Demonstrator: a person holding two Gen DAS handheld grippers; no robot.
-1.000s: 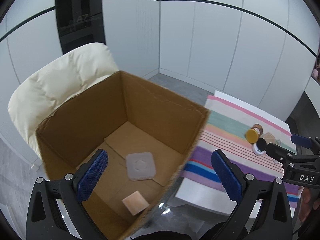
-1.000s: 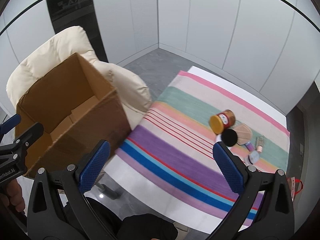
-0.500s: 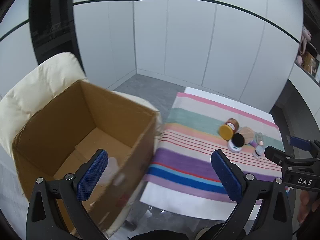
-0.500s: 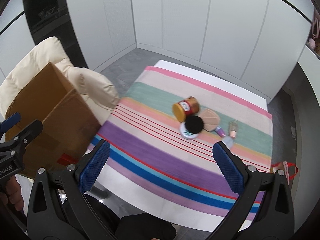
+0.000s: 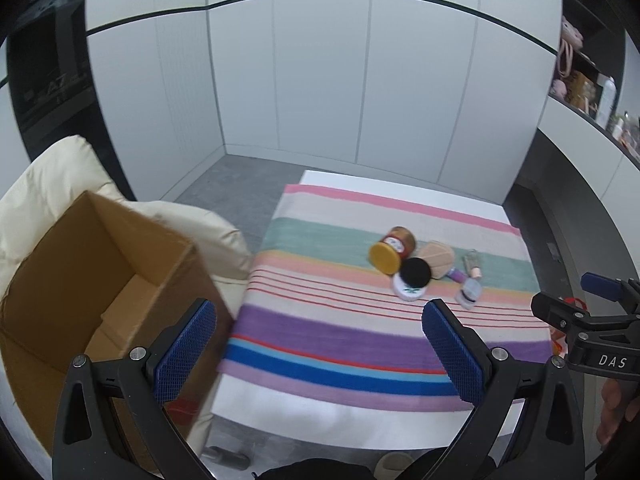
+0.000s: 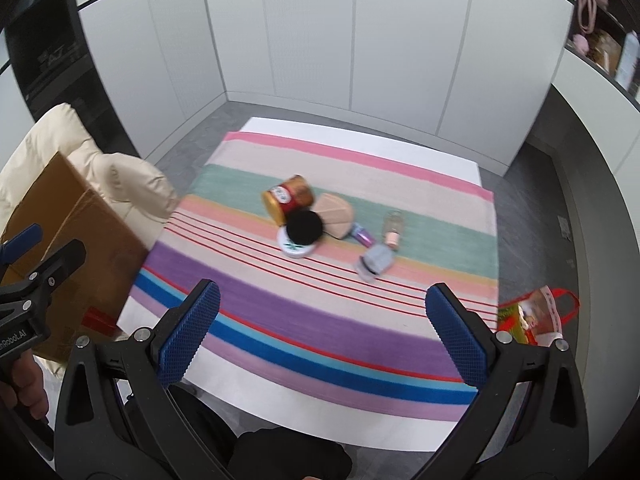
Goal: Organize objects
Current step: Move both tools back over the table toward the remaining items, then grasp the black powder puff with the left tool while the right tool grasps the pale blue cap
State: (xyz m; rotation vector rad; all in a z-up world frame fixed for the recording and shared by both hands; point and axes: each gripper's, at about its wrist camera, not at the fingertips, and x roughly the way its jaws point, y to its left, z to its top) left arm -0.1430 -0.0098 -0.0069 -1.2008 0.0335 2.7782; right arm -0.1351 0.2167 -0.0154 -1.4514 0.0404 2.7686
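Note:
A cluster of small items lies on the striped cloth (image 6: 328,304): a brown jar with a yellow lid (image 6: 287,198) on its side, a white tin with a black puff (image 6: 301,234), a tan fan-shaped pad (image 6: 335,210), a purple tube (image 6: 361,235), a small clear bottle (image 6: 391,226) and a grey clip-like item (image 6: 375,262). The same jar (image 5: 392,249) and puff (image 5: 415,273) show in the left wrist view. My left gripper (image 5: 320,354) and my right gripper (image 6: 324,338) are both open and empty, above the cloth's near edge. An open cardboard box (image 5: 92,280) sits at the left.
The box rests on a cream padded chair (image 5: 44,188), left of the white table (image 5: 360,420). A red and clear bag (image 6: 536,314) lies on the floor at the table's right. White wall panels stand behind; shelves with items (image 5: 588,88) are at the upper right.
Both views have swung right, away from the box toward the table. The box interior has slid out of the left wrist view and the item cluster now sits nearer the middle.

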